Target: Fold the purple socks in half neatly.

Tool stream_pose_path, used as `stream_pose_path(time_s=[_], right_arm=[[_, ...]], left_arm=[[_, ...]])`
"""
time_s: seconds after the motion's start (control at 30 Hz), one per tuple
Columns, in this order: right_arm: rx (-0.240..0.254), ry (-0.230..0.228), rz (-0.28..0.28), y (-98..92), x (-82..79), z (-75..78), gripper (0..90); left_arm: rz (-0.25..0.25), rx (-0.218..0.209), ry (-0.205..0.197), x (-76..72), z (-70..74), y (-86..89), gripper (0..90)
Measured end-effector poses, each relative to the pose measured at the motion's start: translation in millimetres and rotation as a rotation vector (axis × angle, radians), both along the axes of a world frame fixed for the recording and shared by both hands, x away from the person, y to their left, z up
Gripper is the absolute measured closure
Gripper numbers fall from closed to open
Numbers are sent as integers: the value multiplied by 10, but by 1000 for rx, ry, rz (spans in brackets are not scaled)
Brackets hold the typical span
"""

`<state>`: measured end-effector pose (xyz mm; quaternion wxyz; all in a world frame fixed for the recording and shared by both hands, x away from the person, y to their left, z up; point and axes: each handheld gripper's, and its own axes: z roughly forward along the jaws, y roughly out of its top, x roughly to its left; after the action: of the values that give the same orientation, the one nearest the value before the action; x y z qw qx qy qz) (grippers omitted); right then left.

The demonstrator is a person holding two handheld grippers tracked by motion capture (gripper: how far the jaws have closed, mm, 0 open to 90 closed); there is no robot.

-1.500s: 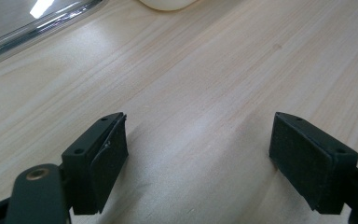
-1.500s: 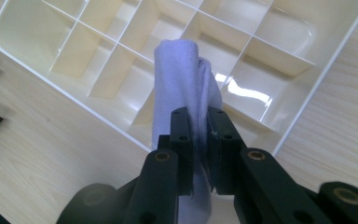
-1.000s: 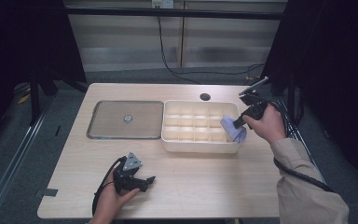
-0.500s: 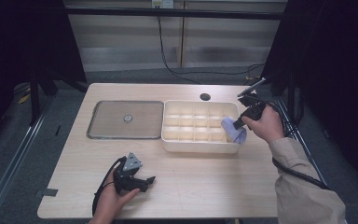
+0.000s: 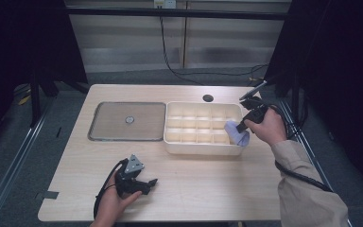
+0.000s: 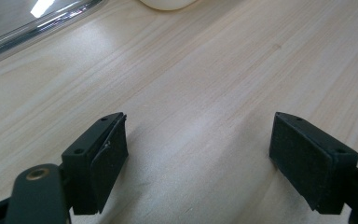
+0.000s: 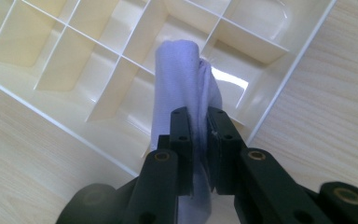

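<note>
A cream plastic organiser box (image 5: 203, 149) with several square compartments stands right of the table's middle. My right gripper (image 5: 240, 126) is shut on a folded pale blue cloth (image 5: 236, 134), which hangs over the box's front right corner. In the right gripper view the cloth (image 7: 182, 88) droops from the closed jaws above the box's corner compartments (image 7: 121, 56). My left gripper (image 5: 149, 183) lies on the table near its front edge, held by a hand. In the left gripper view its jaws stand wide apart, and the left gripper (image 6: 196, 158) has only bare wood between them.
A flat grey metal tray (image 5: 128, 121) with a small round thing at its centre lies left of the box. A round cable hole (image 5: 208, 98) sits in the tabletop behind the box. Dark frames and cables surround the table.
The right gripper with the cloth has shifted very slightly over the box's corner. The left gripper has stayed in place.
</note>
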<state>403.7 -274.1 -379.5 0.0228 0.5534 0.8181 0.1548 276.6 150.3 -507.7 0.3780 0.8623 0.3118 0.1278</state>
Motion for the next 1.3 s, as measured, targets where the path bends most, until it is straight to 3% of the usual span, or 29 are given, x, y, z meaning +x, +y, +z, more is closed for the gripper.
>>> stream_pose_path(time_s=[0.53, 1.3], right_arm=[[-37, 11, 11, 22, -23, -103, 820], [-48, 42, 11, 6, -61, -239, 822]], left_arm=[[-4, 3, -1, 0, 0, 1, 187], [0, -9, 9, -10, -5, -8, 187]])
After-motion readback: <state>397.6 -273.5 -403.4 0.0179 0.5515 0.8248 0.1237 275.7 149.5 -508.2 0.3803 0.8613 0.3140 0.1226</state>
